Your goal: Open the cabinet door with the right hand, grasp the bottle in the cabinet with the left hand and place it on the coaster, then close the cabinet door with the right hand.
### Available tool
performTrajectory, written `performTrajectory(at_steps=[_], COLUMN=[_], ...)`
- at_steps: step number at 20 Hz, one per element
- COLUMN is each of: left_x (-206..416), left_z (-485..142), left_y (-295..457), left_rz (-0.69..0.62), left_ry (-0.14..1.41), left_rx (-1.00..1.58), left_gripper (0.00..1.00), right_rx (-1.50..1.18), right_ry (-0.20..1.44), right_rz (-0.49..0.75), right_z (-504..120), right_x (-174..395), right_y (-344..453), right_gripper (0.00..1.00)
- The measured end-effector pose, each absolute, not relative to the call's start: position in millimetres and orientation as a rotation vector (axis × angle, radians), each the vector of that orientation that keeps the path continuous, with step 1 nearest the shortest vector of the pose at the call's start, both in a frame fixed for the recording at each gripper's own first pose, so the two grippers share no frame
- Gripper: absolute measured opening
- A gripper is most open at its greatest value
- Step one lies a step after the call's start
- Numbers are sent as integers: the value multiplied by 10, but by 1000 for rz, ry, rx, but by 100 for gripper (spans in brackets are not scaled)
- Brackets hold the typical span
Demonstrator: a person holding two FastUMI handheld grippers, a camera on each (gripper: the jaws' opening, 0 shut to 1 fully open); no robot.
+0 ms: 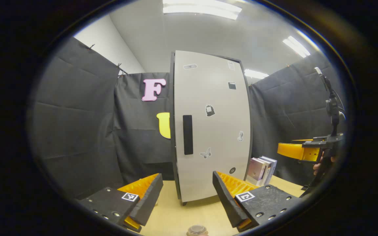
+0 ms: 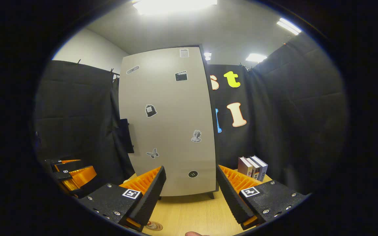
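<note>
A tall pale cabinet (image 1: 212,131) stands on the wooden table, its stickered door shut and its inside hidden. A black vertical handle (image 1: 188,134) sits near the door's left edge. My left gripper (image 1: 187,200) is open, a short way in front of the cabinet's foot. In the right gripper view the same door (image 2: 169,124) fills the middle, with the handle (image 2: 125,136) seen side-on at its left edge. My right gripper (image 2: 190,196) is open and apart from the door. A round patterned coaster (image 2: 153,225) lies on the table below its left finger.
Several books (image 1: 262,169) (image 2: 253,166) stand upright on the table to the right of the cabinet. The other gripper (image 1: 299,151), held by a hand, hovers at the far right of the left gripper view. A small round brownish thing (image 1: 197,230) lies at the bottom edge.
</note>
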State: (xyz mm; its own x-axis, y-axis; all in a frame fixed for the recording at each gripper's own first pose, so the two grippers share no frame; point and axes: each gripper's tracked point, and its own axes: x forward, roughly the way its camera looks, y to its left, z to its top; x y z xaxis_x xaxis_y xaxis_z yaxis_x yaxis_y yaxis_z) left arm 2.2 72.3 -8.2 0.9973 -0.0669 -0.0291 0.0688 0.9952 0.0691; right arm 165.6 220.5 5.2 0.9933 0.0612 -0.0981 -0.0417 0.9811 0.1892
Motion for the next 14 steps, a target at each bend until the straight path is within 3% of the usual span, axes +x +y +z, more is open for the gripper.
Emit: performTrajectory(at_steps=[2, 4, 5, 6, 8, 9, 11, 14], left_x=[19, 17, 20, 18, 9, 12, 5, -16], left_z=[-78, -80, -82, -92, -85, -85, -78, -82], left_y=[723, 733, 733, 736, 748, 759, 772, 790], left_rz=[-67, -64, -64, -64, -59, -57, -50, -43], left_ry=[27, 30, 31, 34, 32, 31, 29, 32], left_rx=[68, 67, 66, 66, 65, 64, 61, 60], left_gripper=[91, 87, 91, 87, 91, 87, 91, 87], right_rx=[189, 187, 186, 184, 185, 186, 187, 186], right_ry=[106, 108, 110, 110, 108, 106, 105, 107], right_rz=[54, 55, 57, 57, 56, 55, 55, 57], right_z=[34, 29, 24, 28, 35, 40, 39, 30], right_x=[1671, 1667, 1667, 1668, 1660, 1658, 1657, 1656], right_y=[2222, 2239, 2247, 2251, 2255, 2261, 2265, 2278], right_gripper=[95, 95, 95, 95, 95, 95, 95, 95])
